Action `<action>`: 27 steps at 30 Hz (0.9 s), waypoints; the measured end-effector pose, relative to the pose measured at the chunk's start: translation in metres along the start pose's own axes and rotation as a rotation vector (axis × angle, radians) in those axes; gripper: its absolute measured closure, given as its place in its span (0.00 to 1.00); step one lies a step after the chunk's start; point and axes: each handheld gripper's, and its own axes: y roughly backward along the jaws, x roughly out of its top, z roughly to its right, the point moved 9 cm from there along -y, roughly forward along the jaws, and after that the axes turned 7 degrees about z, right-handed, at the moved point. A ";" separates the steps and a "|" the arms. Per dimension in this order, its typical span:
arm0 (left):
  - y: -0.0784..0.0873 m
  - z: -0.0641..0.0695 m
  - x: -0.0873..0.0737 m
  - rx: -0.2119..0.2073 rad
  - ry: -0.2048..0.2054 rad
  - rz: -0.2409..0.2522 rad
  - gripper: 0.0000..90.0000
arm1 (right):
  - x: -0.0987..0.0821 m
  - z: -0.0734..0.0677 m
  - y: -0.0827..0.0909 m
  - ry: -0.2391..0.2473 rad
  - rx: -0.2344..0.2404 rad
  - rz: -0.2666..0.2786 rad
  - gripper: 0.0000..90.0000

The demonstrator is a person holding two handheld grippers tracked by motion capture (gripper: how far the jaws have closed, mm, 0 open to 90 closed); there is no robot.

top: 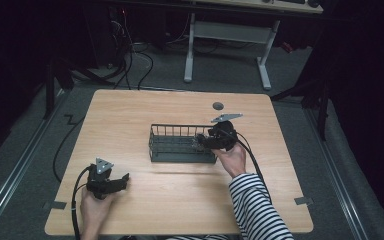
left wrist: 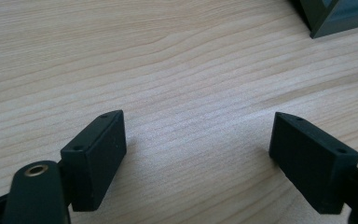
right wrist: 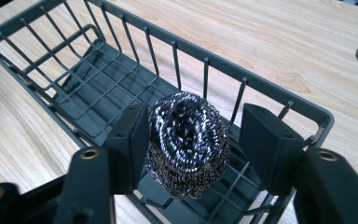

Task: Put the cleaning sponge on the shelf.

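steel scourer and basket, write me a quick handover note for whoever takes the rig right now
Right gripper: over the right end of the wire basket, jaws open. The steel scourer sits between them; the left pad looks to touch it, and a gap shows at the right pad.
Left gripper: open and empty, low over bare table near the front left.
Done: scourer is inside the basket at its right end, seemingly resting on the floor grid.
Left: likely draw the right gripper up and away without dragging the scourer along.

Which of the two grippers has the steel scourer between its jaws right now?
The right gripper, over the end of the wire basket: the steel scourer sits between its jaws, with a gap at one pad. The left gripper has only bare table between its jaws.
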 end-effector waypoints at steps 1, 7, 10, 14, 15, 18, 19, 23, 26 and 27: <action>0.000 0.000 0.000 0.000 0.000 0.000 0.21 | 0.001 0.000 0.003 -0.004 0.002 0.014 0.45; 0.000 0.000 0.000 0.000 0.000 0.000 0.21 | 0.005 0.005 0.021 -0.014 -0.006 0.057 0.43; 0.000 0.000 0.000 0.000 0.000 0.000 0.21 | 0.008 0.006 0.030 -0.010 -0.012 0.074 0.43; 0.000 0.000 0.000 0.001 0.000 0.000 0.21 | 0.009 0.009 0.047 -0.015 -0.019 0.097 0.44; 0.000 0.000 0.000 0.001 0.000 0.000 0.21 | 0.009 0.010 0.049 -0.014 -0.021 0.102 0.44; 0.000 0.000 0.000 0.001 0.001 0.000 0.21 | 0.007 0.015 0.060 -0.033 -0.026 0.123 0.45; 0.000 0.000 0.000 0.001 0.001 0.000 0.21 | 0.004 0.017 0.062 -0.041 -0.027 0.125 0.45; 0.000 0.000 0.000 0.001 0.001 0.000 0.21 | -0.004 0.024 0.073 -0.043 -0.047 0.123 0.45; 0.000 0.000 0.000 0.001 0.000 0.000 0.21 | -0.004 0.025 0.082 -0.053 -0.050 0.131 0.46; 0.000 0.000 0.000 0.001 0.000 0.000 0.21 | -0.004 0.025 0.085 -0.053 -0.052 0.139 0.46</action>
